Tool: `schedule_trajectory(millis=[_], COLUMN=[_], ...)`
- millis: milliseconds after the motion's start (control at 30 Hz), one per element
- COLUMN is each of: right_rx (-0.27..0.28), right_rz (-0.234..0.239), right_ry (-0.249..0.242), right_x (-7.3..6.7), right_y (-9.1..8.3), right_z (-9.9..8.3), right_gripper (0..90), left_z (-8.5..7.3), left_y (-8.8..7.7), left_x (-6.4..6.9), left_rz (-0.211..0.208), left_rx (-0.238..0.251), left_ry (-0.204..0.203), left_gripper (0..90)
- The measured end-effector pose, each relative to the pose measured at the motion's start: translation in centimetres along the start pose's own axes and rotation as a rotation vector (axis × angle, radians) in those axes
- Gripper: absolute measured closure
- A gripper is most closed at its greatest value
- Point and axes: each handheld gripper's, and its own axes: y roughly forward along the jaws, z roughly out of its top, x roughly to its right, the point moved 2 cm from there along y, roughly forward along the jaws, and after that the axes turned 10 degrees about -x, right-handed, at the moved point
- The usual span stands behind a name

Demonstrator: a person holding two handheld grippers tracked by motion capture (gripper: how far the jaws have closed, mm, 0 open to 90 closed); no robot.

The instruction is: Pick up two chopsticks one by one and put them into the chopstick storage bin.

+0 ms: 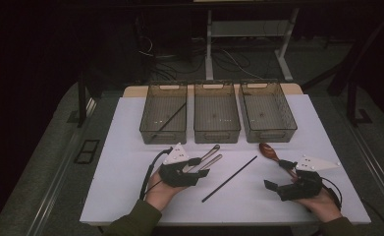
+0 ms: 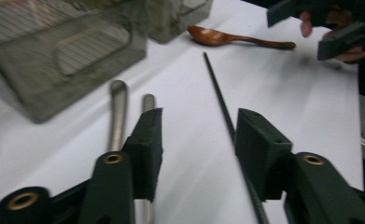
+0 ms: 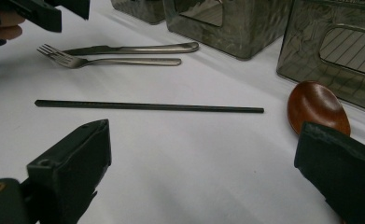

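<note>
lab | dark room | floor cables (image 1: pixel 179 61) | white table (image 1: pixel 130 128)

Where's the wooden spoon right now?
In the high view the wooden spoon lies on the table's right side, just before the right bin, beside the right gripper.

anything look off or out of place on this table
One thing stands out: a black chopstick leans corner to corner inside the left bin, while its likely mate, the second chopstick, lies loose on the white table. The middle and right bins look empty. Nothing looks spilled or damaged.
</note>
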Motion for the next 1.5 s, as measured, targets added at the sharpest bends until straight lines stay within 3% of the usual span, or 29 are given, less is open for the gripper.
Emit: schedule_trajectory(millis=[400,633,933,1200,1500], right_rx=[-0.002,-0.004,-0.006,-0.005,-0.005], right_rz=[-0.003,-0.005,-0.005,-0.006,-0.005], right_ry=[-0.002,-0.003,0.002,0.0,-0.002], right_x=[0.0,0.0,0.0,0.0,0.0], right_y=[0.0,0.0,0.0,0.0,0.0], right_z=[0.0,0.0,0.0,0.0,0.0], right_gripper=[3.2,3.2,3.2,3.2,3.2], left_z=[-0.4,-0.8,-1.2,-1.5,-1.5], left_y=[2.7,3.8,4.6,5.0,5.1], left_x=[1.9,2.5,2.8,2.9,3.0], left_rz=[-0.063,-0.082,-0.081,-0.082,-0.055], left_rx=[-0.084,-0.116,-0.176,-0.194,-0.198], left_ry=[0.02,0.013,0.054,0.053,0.076], left_gripper=[69.7,73.5,74.7,76.4,81.6])
